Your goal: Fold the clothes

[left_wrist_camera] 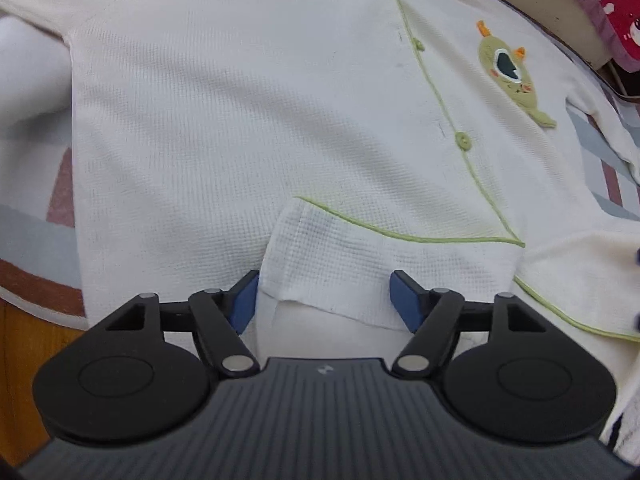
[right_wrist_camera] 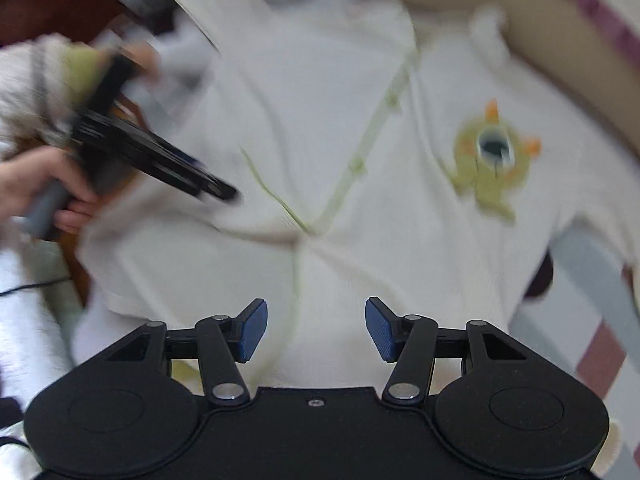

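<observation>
Left gripper point(left_wrist_camera: 324, 300) — jaws apart, clamping nothing; the hem of the cream top point(left_wrist_camera: 248, 120) lies between the blue pads point(left_wrist_camera: 244, 304), whether touching cannot be told. The top lies spread flat on a patterned cover point(left_wrist_camera: 36, 240), monster patch point(left_wrist_camera: 510, 72) to the right. Right gripper point(right_wrist_camera: 316, 328) — jaws apart, empty, over the near hem.

a patterned cover point(left_wrist_camera: 36, 236) in grey, rust and pink over a wooden floor point(left_wrist_camera: 24, 360), daylight soft
</observation>
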A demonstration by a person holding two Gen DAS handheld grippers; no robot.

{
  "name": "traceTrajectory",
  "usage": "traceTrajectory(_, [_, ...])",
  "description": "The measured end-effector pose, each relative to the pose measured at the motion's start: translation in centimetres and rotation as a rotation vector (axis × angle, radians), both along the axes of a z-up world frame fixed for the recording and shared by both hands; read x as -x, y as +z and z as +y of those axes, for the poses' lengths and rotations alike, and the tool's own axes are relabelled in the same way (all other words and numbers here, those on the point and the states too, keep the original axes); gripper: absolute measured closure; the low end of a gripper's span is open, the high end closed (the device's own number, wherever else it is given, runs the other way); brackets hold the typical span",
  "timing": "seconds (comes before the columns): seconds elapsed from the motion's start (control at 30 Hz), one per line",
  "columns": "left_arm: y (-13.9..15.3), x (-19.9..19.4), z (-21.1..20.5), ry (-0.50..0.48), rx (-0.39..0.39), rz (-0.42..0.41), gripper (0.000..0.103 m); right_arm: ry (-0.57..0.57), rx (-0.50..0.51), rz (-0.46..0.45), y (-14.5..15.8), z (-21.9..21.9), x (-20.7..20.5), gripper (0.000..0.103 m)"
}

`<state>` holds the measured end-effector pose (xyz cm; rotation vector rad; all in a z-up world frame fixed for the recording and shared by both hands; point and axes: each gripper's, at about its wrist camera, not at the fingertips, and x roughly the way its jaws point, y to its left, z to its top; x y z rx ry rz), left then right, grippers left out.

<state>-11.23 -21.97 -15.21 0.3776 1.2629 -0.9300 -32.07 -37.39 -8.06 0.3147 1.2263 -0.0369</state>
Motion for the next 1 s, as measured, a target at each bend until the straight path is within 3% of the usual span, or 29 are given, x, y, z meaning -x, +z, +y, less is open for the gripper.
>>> traceTrajectory(0.03, [0.1,0.0,0.2,-0.014,0.011,0.007,0.062,0.008,-0.016,0.035,-0.8,0.0,-0.2,0.044])
traceTrajectory(0.07, [0.3,-0.2,0.5,-0.022,0.026,0.057,0.102,0.018,-0.049,0.060,-1.3,0.1,-0.2,0.047])
traceTrajectory(0.1, [0.5,-0.5,0.9,-0.029,0.043,0.118,0.101,0.030,-0.073,0.073,-1.6,0.3,0.0,0.063])
traceTrajectory(0.17, [1.9,-0.6,2.2,-0.009,0.121,0.228,0.101,0.054,-0.111,0.092,-2.1,0.8,0.7,0.083])
traceTrajectory(0.27, [5.1,1.3,2.8,-0.069,0.222,0.240,0.101,0.029,-0.153,0.055,-1.8,0.8,1.6,0.091])
traceTrajectory(0.37, [8.0,3.3,3.1,-0.146,0.306,0.274,0.101,-0.029,-0.290,-0.021,-1.1,0.1,2.3,0.093])
traceTrajectory(0.47, [9.2,5.7,2.7,-0.249,0.345,0.356,0.101,0.006,-0.328,-0.054,-0.2,1.8,2.6,0.093])
traceTrajectory(0.53, [8.6,8.0,1.6,-0.328,0.278,0.398,0.101,0.031,-0.283,-0.040,-0.3,3.3,2.6,0.092])
traceTrajectory(0.57, [7.9,9.1,1.1,-0.358,0.227,0.404,0.101,0.038,-0.268,-0.036,-0.5,4.0,2.6,0.086])
traceTrajectory(0.63, [6.2,10.5,0.9,-0.368,0.130,0.400,0.097,0.025,-0.254,-0.035,-1.2,5.0,2.6,0.076])
traceTrajectory(0.73, [5.9,10.4,1.1,-0.326,0.109,0.432,0.092,0.015,-0.264,-0.078,-0.7,5.4,3.2,0.061])
traceTrajectory(0.77, [5.9,10.4,1.1,-0.311,0.104,0.443,0.079,0.010,-0.282,-0.097,-0.3,5.0,3.6,0.058])
traceTrajectory(0.83, [7.4,10.1,1.5,-0.299,0.106,0.470,0.056,-0.002,-0.310,-0.142,1.4,4.0,4.4,0.056])
traceTrajectory(0.9, [9.7,10.1,1.4,-0.323,0.088,0.455,0.054,0.018,-0.321,-0.214,3.8,3.3,5.5,0.055])
traceTrajectory(1.0, [14.4,9.4,0.6,-0.369,0.047,0.359,0.053,0.071,-0.296,-0.368,8.4,2.0,6.2,0.049])
